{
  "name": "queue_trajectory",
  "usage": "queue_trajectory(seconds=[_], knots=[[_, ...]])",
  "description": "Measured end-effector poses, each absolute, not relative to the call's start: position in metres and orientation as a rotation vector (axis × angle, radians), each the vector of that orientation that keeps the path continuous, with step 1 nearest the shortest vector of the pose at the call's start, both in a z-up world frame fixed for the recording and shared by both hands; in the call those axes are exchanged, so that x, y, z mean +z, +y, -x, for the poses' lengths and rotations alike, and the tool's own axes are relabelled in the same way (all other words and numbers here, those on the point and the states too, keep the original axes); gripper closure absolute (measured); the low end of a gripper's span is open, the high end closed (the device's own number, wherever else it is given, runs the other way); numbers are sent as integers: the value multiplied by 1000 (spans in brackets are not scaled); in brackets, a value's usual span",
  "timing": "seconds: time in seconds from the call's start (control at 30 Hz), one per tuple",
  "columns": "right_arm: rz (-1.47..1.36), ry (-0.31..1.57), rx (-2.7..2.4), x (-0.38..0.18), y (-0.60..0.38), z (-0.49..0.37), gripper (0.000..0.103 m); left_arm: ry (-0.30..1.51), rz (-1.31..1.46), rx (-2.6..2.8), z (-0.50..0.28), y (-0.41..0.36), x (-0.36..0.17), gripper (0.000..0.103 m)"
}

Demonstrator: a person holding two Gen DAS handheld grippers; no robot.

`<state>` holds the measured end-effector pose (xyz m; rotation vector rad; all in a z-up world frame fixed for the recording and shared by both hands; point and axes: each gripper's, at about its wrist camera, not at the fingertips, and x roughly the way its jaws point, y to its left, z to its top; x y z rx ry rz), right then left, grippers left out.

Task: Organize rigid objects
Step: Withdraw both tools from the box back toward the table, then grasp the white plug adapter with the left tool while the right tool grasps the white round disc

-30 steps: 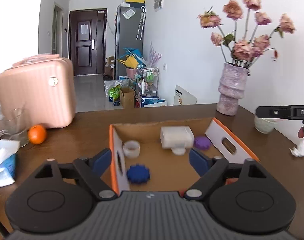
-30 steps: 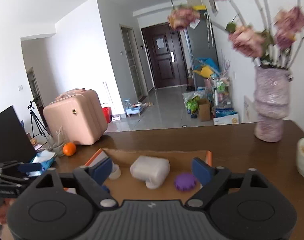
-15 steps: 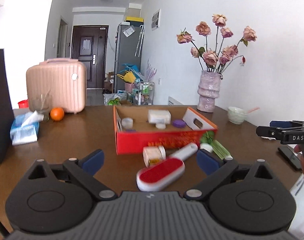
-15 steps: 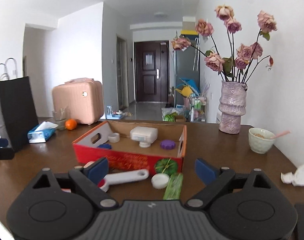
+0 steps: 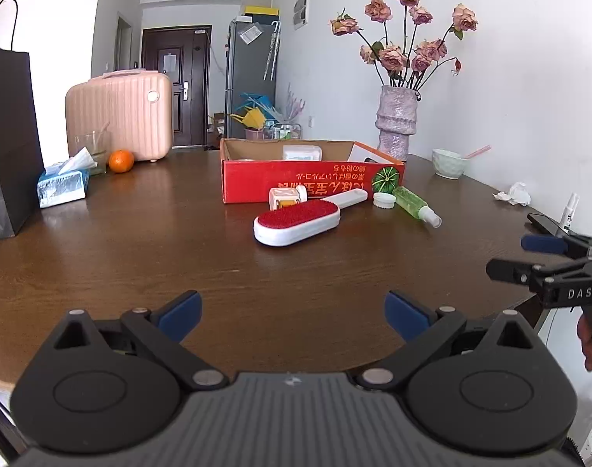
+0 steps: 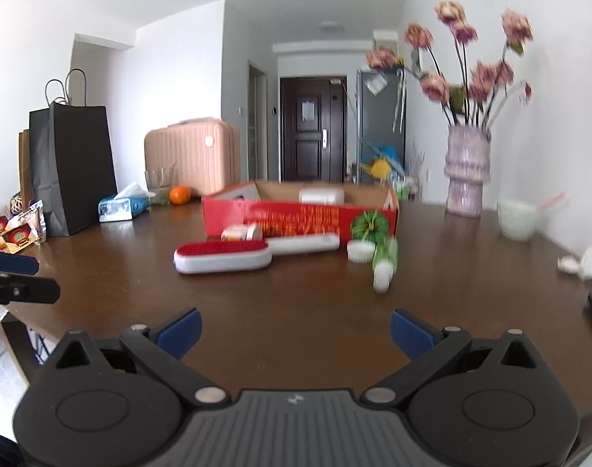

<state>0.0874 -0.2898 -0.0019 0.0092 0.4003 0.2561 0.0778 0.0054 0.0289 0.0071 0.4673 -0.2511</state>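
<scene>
The left tool (image 5: 292,309) is spread wide and holds nothing above the near part of the table (image 5: 140,241). The right tool (image 6: 294,329) is likewise wide and holds nothing. The red box (image 5: 311,183) sits mid-table with a white case (image 5: 302,152) inside. In front of the box lie a lint brush (image 5: 300,222), a small jar (image 5: 286,197), a white cap (image 5: 384,199) and a green bottle (image 5: 414,206). The jar touches the box front.
</scene>
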Motion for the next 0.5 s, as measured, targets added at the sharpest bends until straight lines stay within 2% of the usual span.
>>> queue_trajectory(seconds=[0.27, 0.5], knots=[[-66, 409, 243, 0, -302, -83, 0, 474, -9, -264, -90, -3, 29, 0], [-100, 430, 242, 10, -307, -122, 0, 508, -18, -280, -138, -7, 34, 0]])
